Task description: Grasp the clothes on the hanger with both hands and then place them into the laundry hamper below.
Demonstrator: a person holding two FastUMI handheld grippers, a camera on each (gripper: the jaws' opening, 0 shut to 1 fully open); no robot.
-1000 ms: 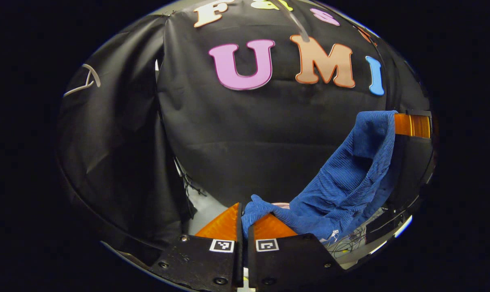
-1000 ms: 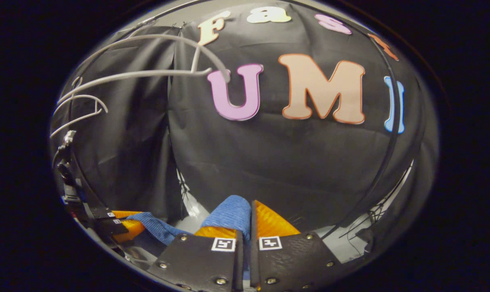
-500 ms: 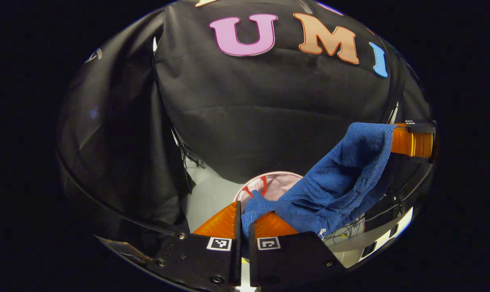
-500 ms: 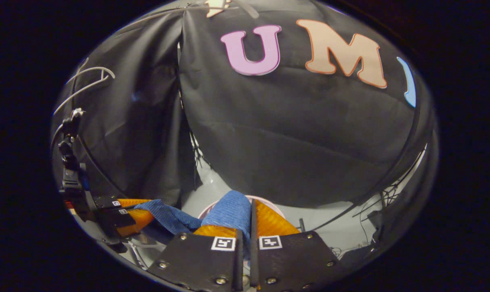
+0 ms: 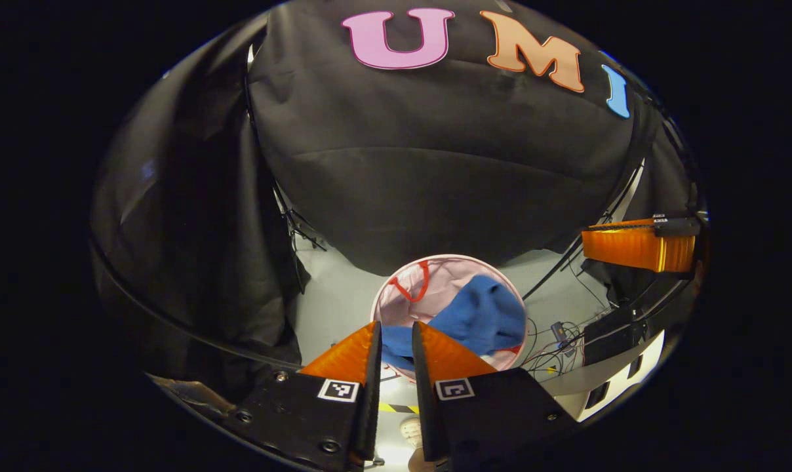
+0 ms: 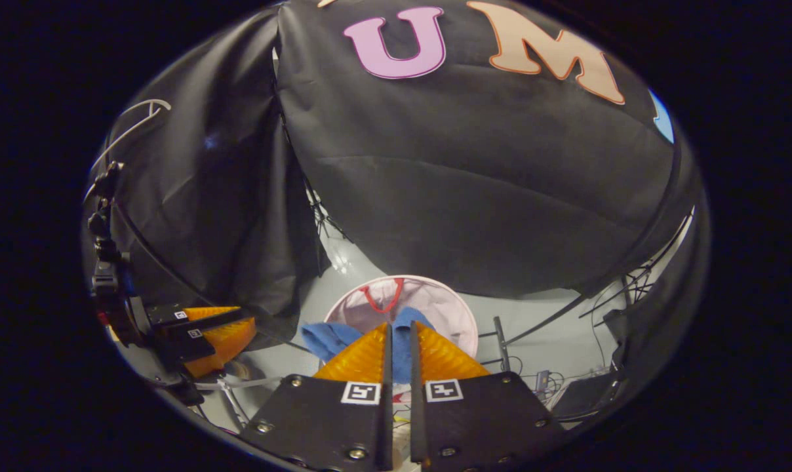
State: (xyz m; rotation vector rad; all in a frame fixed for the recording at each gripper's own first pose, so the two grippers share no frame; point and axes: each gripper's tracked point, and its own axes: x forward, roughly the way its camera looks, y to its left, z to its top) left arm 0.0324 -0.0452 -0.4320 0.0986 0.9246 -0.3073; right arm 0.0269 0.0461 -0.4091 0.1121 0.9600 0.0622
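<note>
Clothes [image 5: 481, 313] lie inside the laundry hamper [image 5: 396, 292], released below both narrowly parted, empty hand-held grippers, left [image 5: 396, 337] and right [image 6: 400, 341].

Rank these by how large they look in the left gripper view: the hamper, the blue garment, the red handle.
1. Hamper
2. Blue garment, lying in the hamper
3. Red handle, clearly the smallest

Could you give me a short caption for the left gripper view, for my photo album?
Blue garment lying in the pink laundry hamper below, seen past the open left gripper.
</note>
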